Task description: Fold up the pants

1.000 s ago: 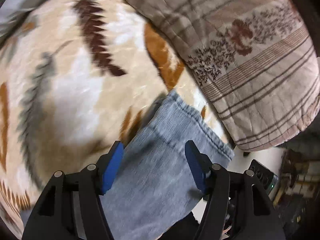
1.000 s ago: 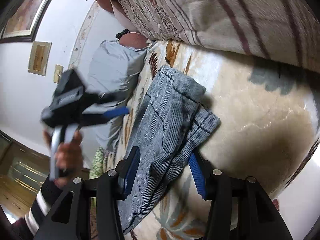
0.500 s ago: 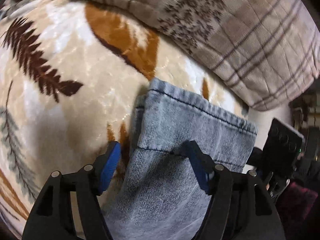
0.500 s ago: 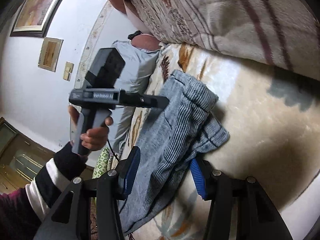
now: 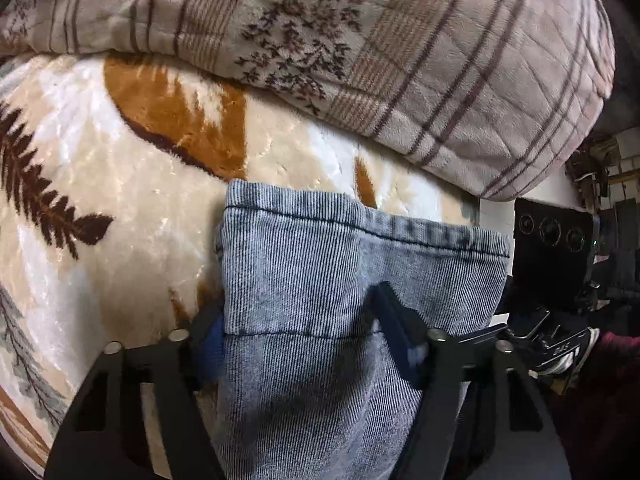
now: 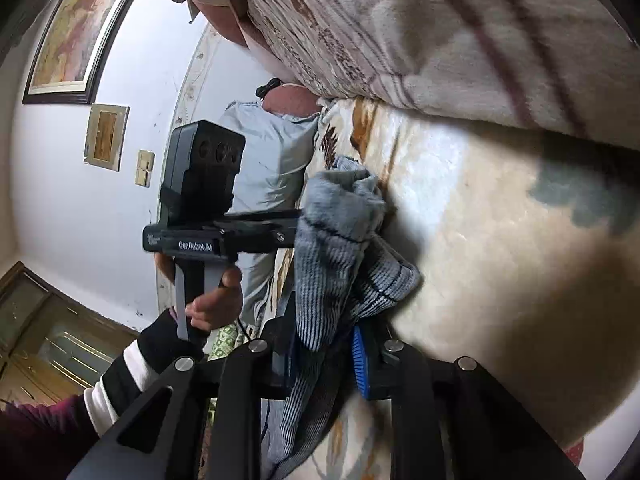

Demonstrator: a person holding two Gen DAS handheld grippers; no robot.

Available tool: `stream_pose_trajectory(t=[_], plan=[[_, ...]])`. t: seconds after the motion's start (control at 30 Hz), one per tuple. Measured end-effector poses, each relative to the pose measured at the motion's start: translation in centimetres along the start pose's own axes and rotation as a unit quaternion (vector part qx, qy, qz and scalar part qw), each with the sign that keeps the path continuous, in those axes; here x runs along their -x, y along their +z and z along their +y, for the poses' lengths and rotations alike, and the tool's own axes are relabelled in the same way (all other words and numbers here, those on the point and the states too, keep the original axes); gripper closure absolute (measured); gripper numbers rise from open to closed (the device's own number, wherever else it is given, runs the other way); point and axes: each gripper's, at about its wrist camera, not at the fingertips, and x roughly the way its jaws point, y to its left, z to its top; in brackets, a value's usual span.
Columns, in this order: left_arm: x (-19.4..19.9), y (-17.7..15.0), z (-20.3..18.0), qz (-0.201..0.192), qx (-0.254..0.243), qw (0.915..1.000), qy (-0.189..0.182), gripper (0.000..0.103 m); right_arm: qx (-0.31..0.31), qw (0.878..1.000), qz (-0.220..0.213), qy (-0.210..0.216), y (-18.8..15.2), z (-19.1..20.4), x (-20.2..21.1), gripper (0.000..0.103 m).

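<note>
Right claw (image 6: 324, 360) newly closed on pants (image 6: 336, 248)

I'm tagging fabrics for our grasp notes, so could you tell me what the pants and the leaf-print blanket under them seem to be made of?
Pants: probably washed blue-grey denim or fine corduroy, matte; close vertical ribbing, dark stitched hems.
Blanket: probably plush fleece, glossy; short pile shows sheen and brushed streaks over cream, brown and orange print.

"GenRobot.AI" on left tool (image 6: 294, 232) body
</note>
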Motion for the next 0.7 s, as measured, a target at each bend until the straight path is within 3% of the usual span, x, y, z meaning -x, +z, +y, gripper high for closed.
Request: stream_pose_trajectory(t=[0.07, 0.17, 0.43, 0.7], plan=[[0.5, -1.5, 0.1, -0.015, -0.003, 0.9999, 0.0, 0.065, 0.008, 1.0, 0.0, 0.004, 0.2, 0.4, -0.5, 0.083], [0.7, -3.2, -1.0, -0.041, 0.002, 0.9991, 0.008, 0.073, 0.011, 1.0, 0.006, 0.004, 0.5, 0.6, -0.8, 0.086], [5.1, -6.9, -2.7, -0.105, 0.011, 0.9941, 0.024, 0.075, 0.021, 1.0, 0.003, -0.022, -0.1, 1.2, 1.0, 0.088], [10.8, -10.4, -4.4, -0.15, 0.03, 0.9876, 0.035, 0.075, 0.098, 0.994, 0.003, -0.038, -0.7, 6.0, 1.7, 0.088]])
